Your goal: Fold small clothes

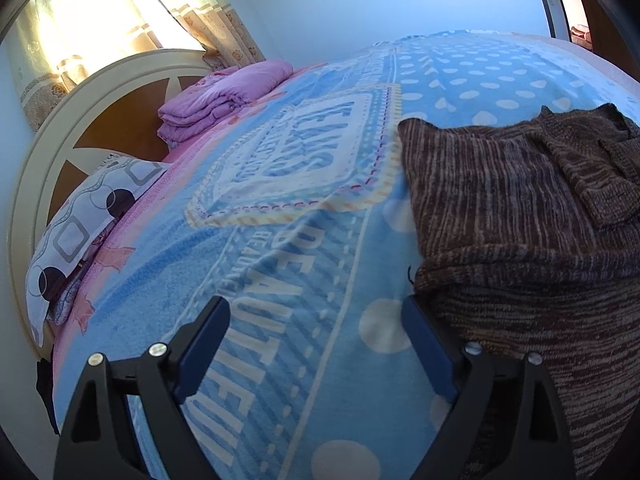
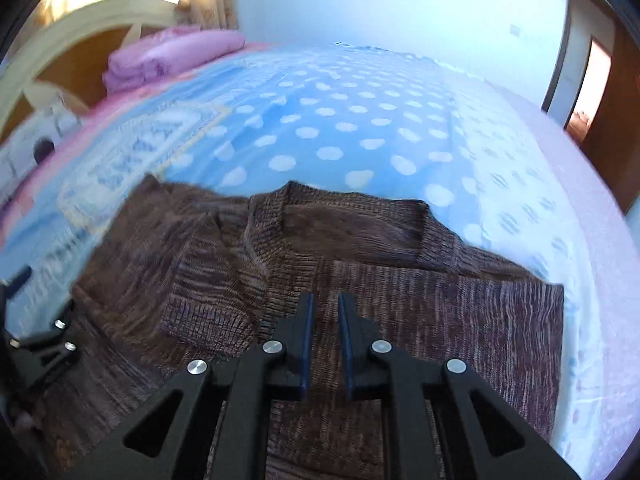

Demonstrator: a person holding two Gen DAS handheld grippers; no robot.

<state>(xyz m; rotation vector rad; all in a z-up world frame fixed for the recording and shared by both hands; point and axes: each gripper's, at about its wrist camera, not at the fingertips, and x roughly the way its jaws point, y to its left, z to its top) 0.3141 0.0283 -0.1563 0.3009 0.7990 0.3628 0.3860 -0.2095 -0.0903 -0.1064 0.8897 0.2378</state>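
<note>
Lying on the blue dotted blanket (image 2: 344, 128) of a bed, a brown knitted sweater (image 2: 400, 300) is seen partly folded, with both grippers at its near side.

The left gripper (image 1: 316, 328) is held with its jaws spread wide over bare blanket, nothing between them; its right finger (image 1: 428, 356) is set just beside the sweater's left edge, though contact cannot be told. The right gripper (image 2: 323, 308) is held over the middle of the sweater, its jaws drawn narrow with a small gap left; no cloth is seen pinched between the pads. The sweater's collar is turned toward the far side, and a folded sleeve is laid across its left half. Open blanket is left beyond the collar and to the right. A folded pink quilt (image 1: 216, 96) and a patterned pillow (image 1: 80, 232) are kept well apart by the headboard (image 1: 120, 80).
</note>
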